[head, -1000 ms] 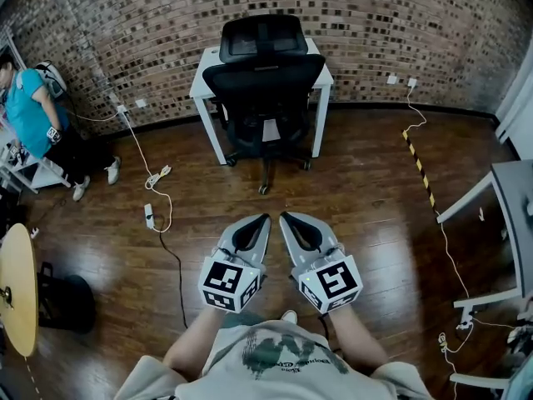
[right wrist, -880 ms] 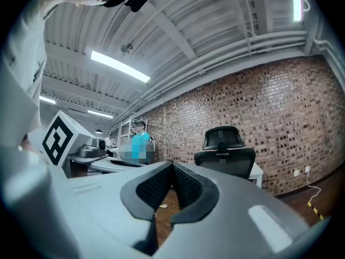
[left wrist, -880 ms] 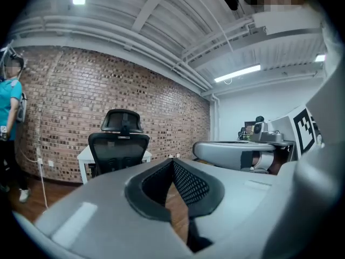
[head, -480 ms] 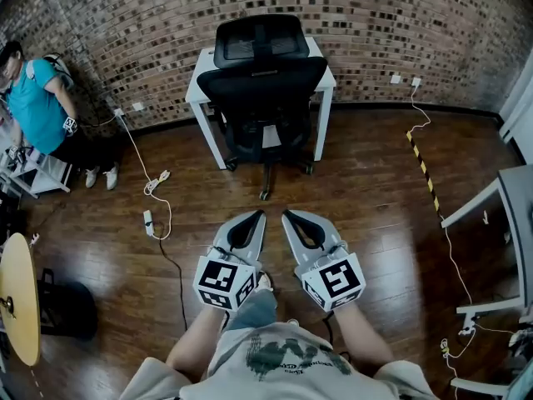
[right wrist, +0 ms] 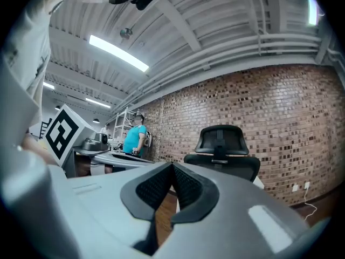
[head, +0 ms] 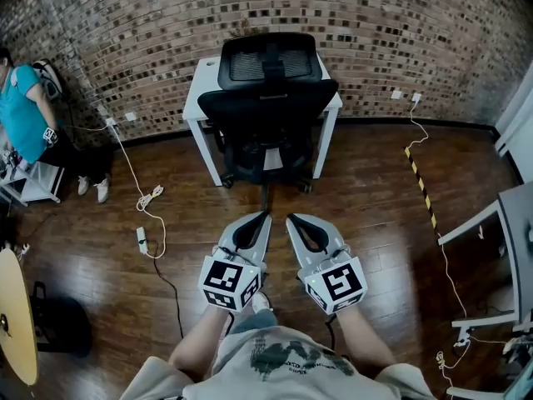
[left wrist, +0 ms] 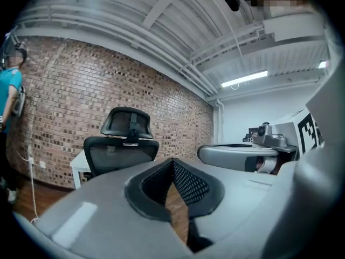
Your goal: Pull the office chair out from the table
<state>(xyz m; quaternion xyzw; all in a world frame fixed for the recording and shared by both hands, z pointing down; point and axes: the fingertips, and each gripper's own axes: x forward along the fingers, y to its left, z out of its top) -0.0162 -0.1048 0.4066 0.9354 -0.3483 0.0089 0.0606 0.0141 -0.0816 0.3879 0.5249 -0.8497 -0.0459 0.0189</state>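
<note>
Black office chair (head: 268,102) — at table (head: 200,90) (white); untouched.

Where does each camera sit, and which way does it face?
Head view: on the person's head, steeply down at office chair, table, floor; shows left gripper, right gripper, forearms.
Left gripper view: on the left gripper, level along its shut jaws toward the chair.
Right gripper view: likewise, on the right gripper.
Shared: all three see the chair.

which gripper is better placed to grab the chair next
Left, narrowly. The left gripper points at the middle of the chair; the right gripper sits slightly off to its side. Both are shut, empty and short of it.
</note>
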